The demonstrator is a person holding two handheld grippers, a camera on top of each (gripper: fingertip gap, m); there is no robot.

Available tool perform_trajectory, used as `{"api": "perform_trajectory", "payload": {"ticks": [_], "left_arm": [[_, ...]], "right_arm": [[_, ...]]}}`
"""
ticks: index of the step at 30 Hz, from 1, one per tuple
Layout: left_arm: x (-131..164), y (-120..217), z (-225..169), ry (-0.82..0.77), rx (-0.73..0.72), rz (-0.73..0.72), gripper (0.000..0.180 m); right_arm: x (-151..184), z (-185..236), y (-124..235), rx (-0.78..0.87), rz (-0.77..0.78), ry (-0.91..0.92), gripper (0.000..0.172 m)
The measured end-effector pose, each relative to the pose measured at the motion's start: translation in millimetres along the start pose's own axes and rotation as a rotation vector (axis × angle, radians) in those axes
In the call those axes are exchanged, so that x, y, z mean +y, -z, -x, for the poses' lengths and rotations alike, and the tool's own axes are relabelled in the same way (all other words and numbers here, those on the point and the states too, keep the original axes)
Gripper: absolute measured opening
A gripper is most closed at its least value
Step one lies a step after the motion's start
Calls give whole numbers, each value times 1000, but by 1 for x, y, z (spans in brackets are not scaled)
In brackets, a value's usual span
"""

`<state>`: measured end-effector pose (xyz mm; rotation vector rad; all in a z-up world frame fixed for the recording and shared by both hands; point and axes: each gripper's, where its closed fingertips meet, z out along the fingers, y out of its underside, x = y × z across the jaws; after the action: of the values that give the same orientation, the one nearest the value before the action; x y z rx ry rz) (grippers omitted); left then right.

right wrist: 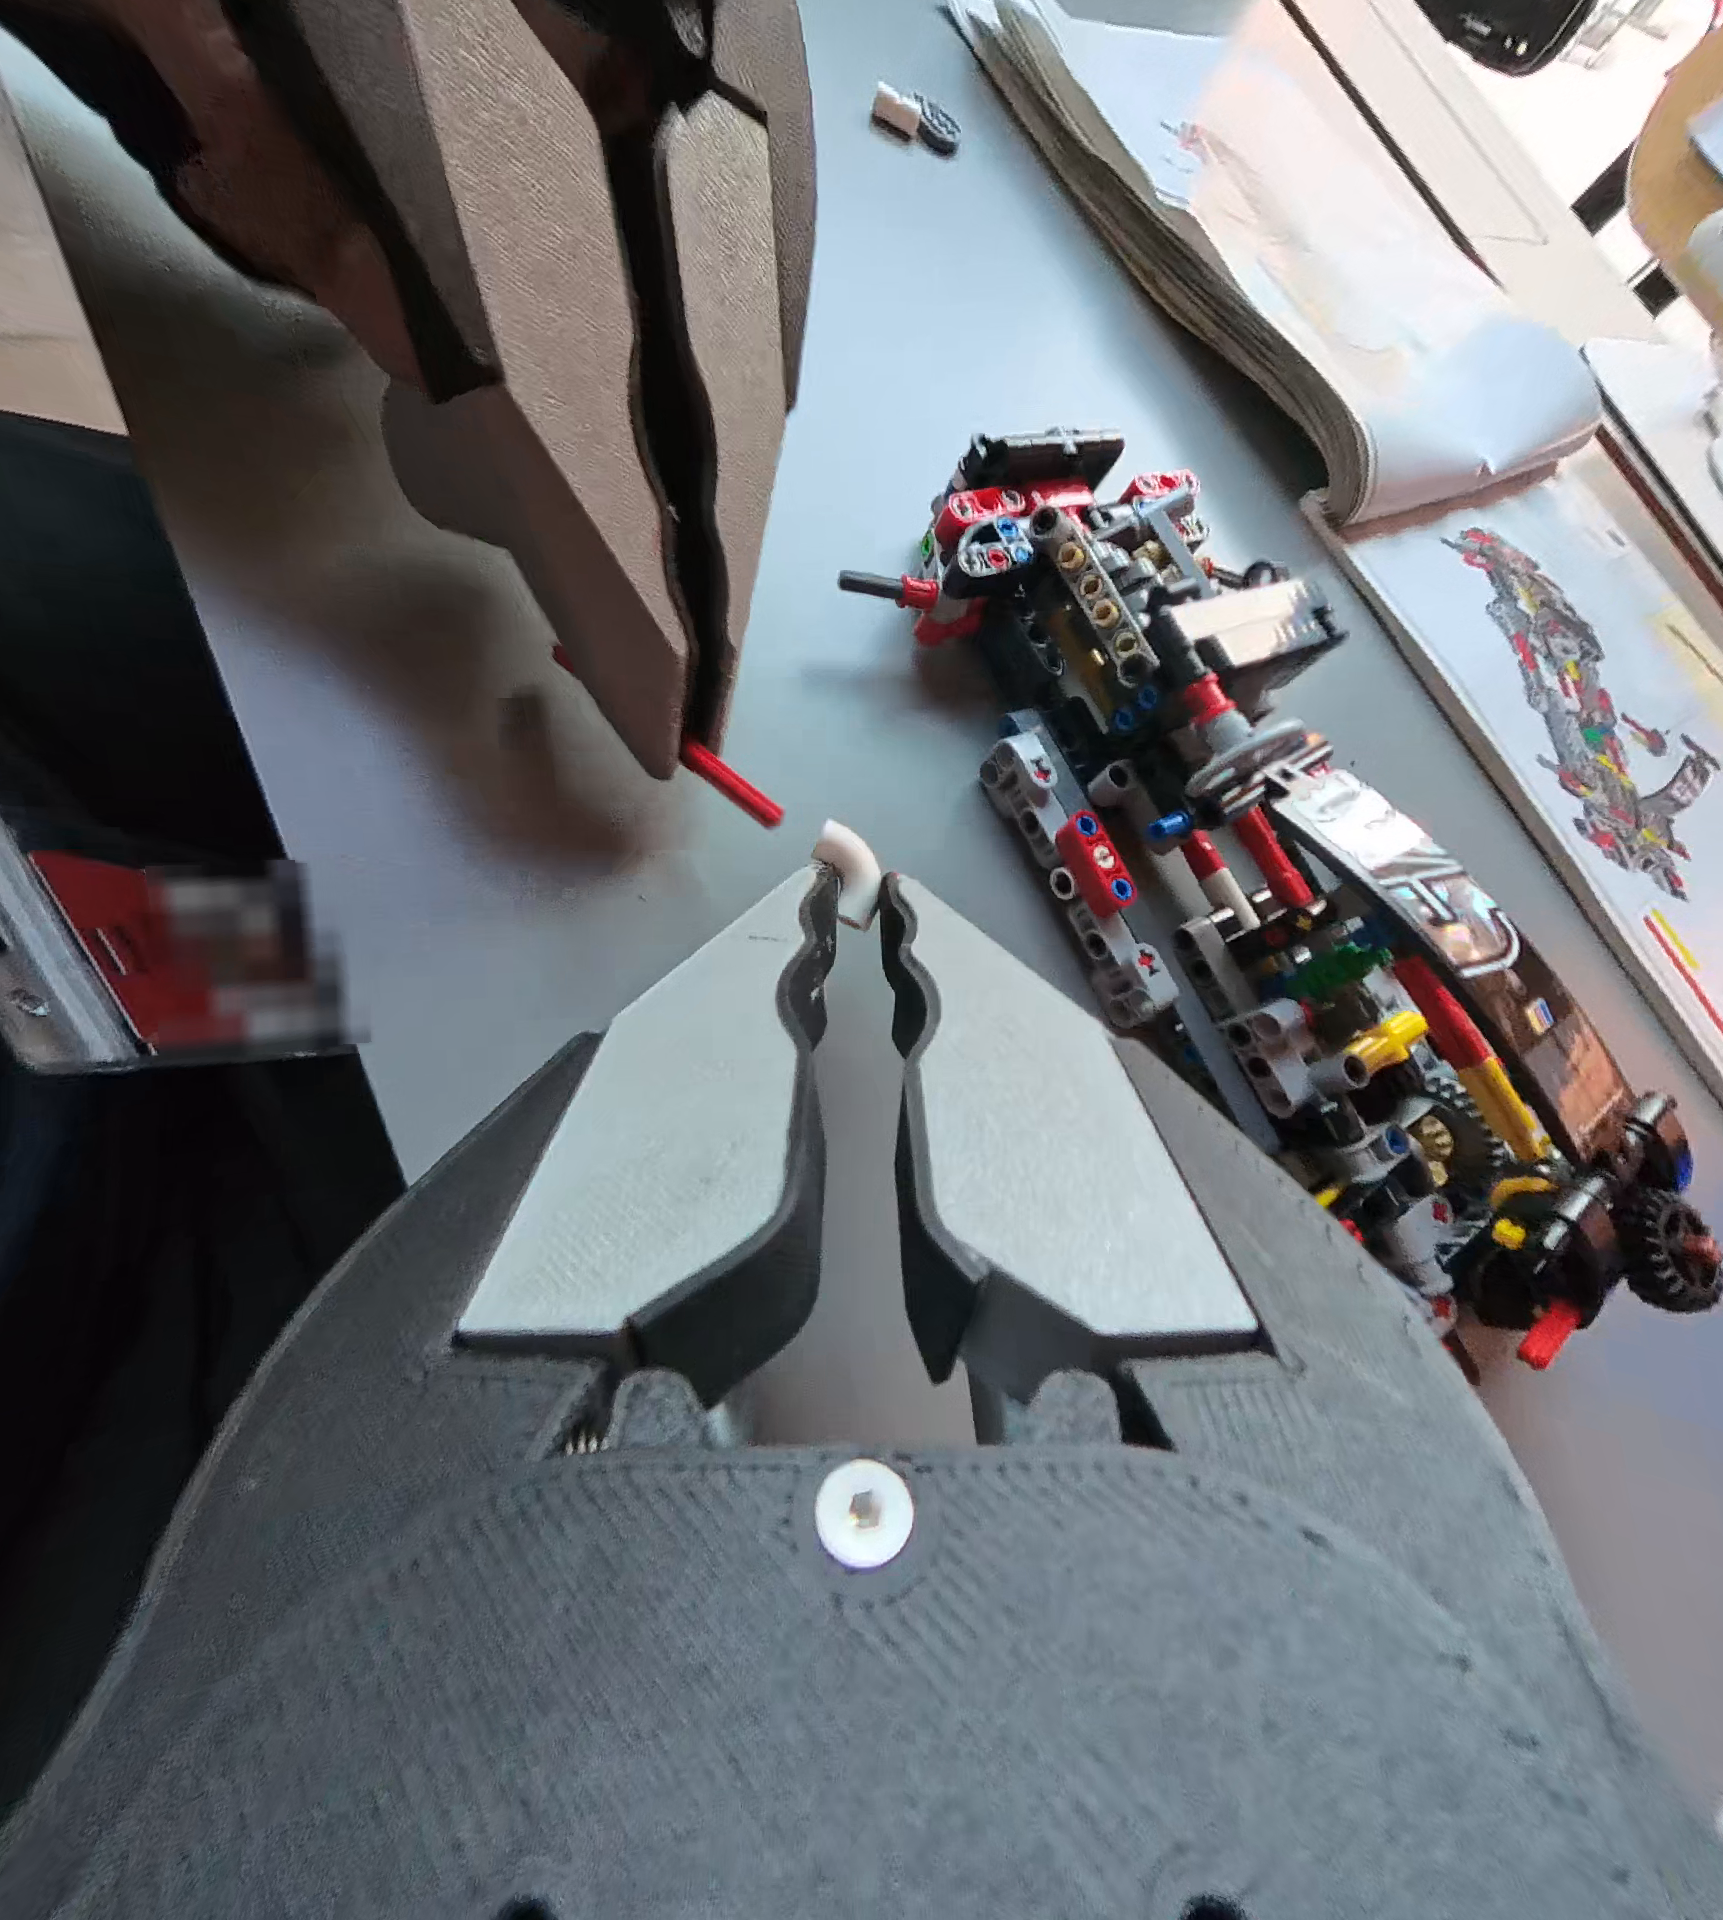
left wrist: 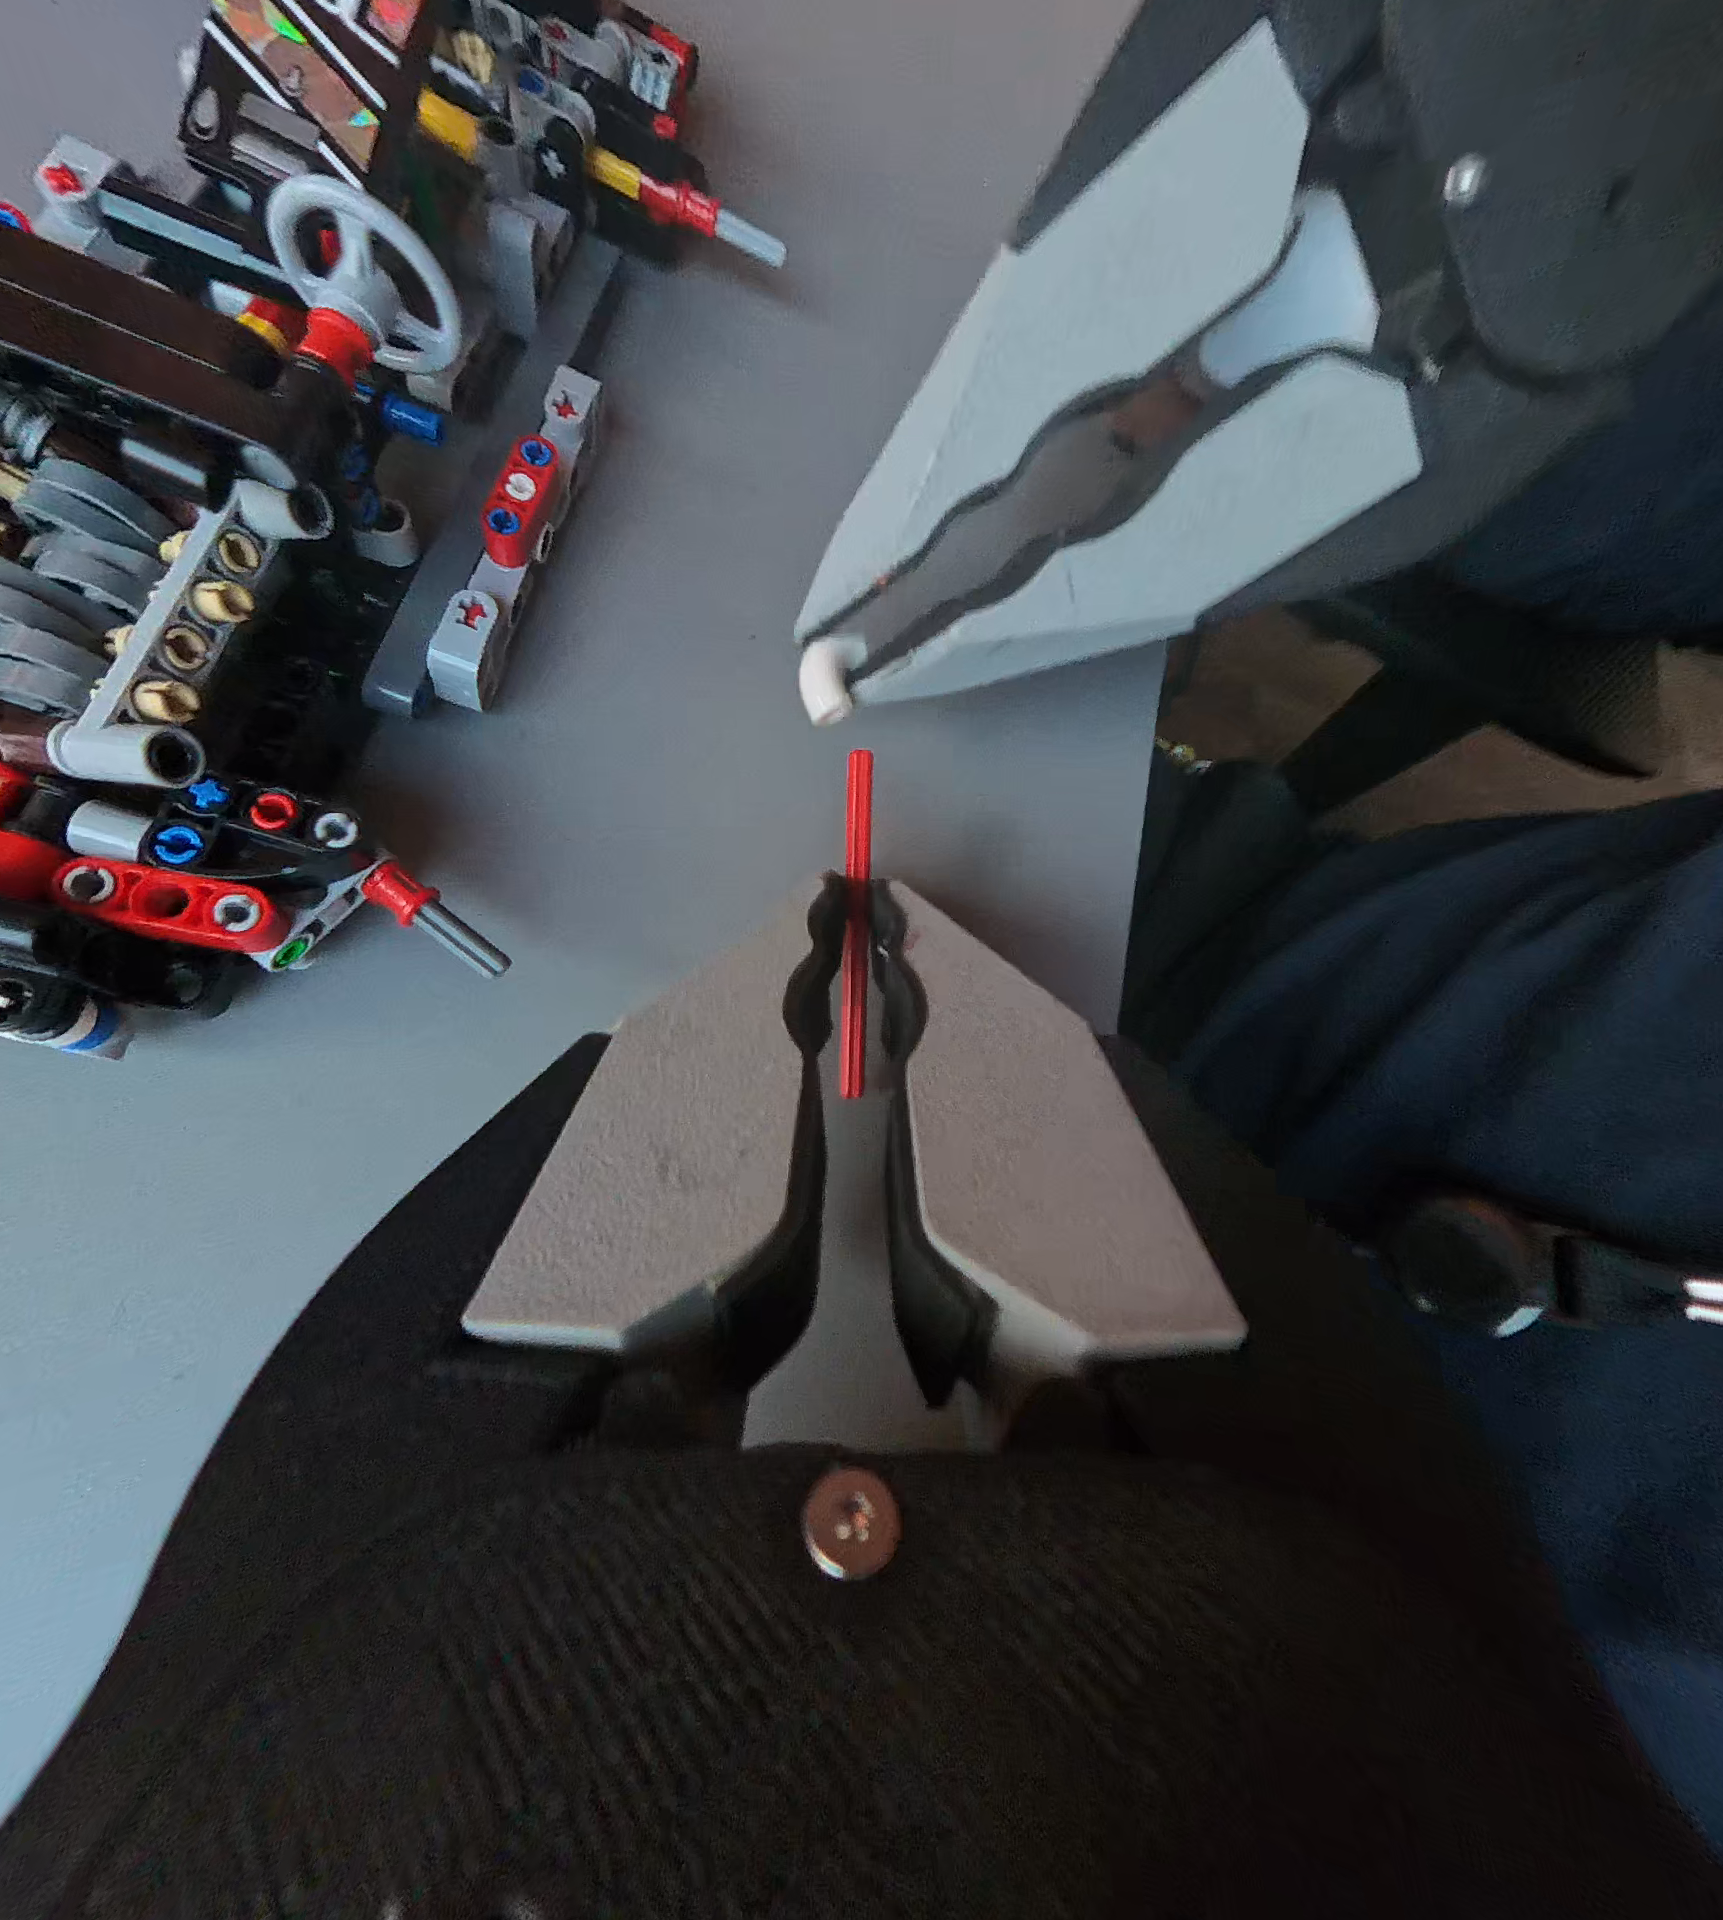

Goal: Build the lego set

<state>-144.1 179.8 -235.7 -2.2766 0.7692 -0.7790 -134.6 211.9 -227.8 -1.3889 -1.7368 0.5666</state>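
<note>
Grey bench (right wrist: 545, 582) carries one part-built brick car (right wrist: 1283, 873), with one open instruction book (right wrist: 1356, 312) beyond the car. Your two tongs meet near the bench's edge, just beside the car. Your left tongs (left wrist: 859, 894) are clamped on one thin red axle (left wrist: 858, 821). Your right tongs (right wrist: 855, 902) pinch one small white curved piece (right wrist: 849, 862), its tip close to the axle's free end, not touching.

A small white curved piece (right wrist: 852, 878) is pinched at the tips of the right gripper (right wrist: 855, 904), just beside a red rod (right wrist: 732, 781) clamped in the left gripper (right wrist: 696, 727), near a brick-built vehicle (right wrist: 1283, 862) on a grey table (right wrist: 888, 364).
</note>
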Motion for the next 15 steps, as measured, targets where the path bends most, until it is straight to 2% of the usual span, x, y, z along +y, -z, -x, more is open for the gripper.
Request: {"api": "perform_trajectory", "payload": {"ticks": [7,12,15], "left_arm": [[-16,4,-3,122,63,-112,1],[-33,13,-12,230,181,-233,2],[-36,15,-11,248,182,-258,1]], "right_arm": [[-19,-8,4,-1,-119,-131,5],[-24,-14,10,-7,-179,-186,5],[-28,-18,15,-34,-225,-235,5]]}}
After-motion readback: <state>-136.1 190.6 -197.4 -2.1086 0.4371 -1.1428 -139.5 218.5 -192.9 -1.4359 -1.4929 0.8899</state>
